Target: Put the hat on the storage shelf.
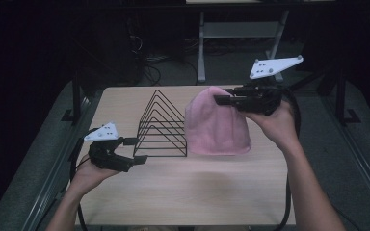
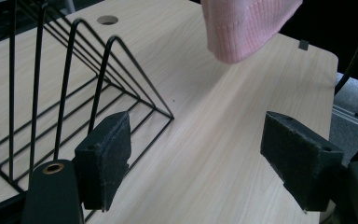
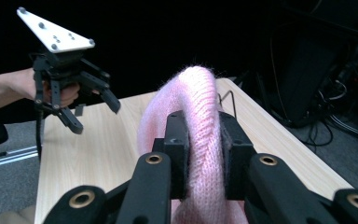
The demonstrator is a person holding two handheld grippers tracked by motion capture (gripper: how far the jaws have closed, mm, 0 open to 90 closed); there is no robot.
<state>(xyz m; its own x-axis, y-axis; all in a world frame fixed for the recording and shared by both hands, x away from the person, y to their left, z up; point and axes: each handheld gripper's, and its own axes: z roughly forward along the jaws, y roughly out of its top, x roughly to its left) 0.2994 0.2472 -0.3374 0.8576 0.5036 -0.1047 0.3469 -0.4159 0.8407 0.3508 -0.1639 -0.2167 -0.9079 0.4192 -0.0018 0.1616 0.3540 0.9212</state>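
The left gripper (image 1: 134,150), nearest the person, hovers low over the near-left part of the table (image 1: 183,187) with its jaws spread wide and nothing between them; in its own view the two pads (image 2: 105,158) frame bare wood, with the corner of the wire rack (image 1: 161,126) just beside the left one. Kept open and close to the rack's front end, it looks ready to steady the rack or to catch a hanging edge of fabric, though that is only a judgement from its pose.

Just beyond it, the black wire rack stands upright on the table, its triangular loops lined up one behind another, free of both grippers.

Farther back and to the right, the right gripper (image 1: 224,100) pinches the pink knit hat (image 1: 217,127) near its crown. The right gripper view shows the jaws pressed tight on a fold of the knit (image 3: 200,140). Gripping at the top lets the hat hang open-end down, its ribbed hem (image 2: 247,35) off the wood in the left gripper view. It hangs just right of the rack, probably so it can be lowered over the wire loops.
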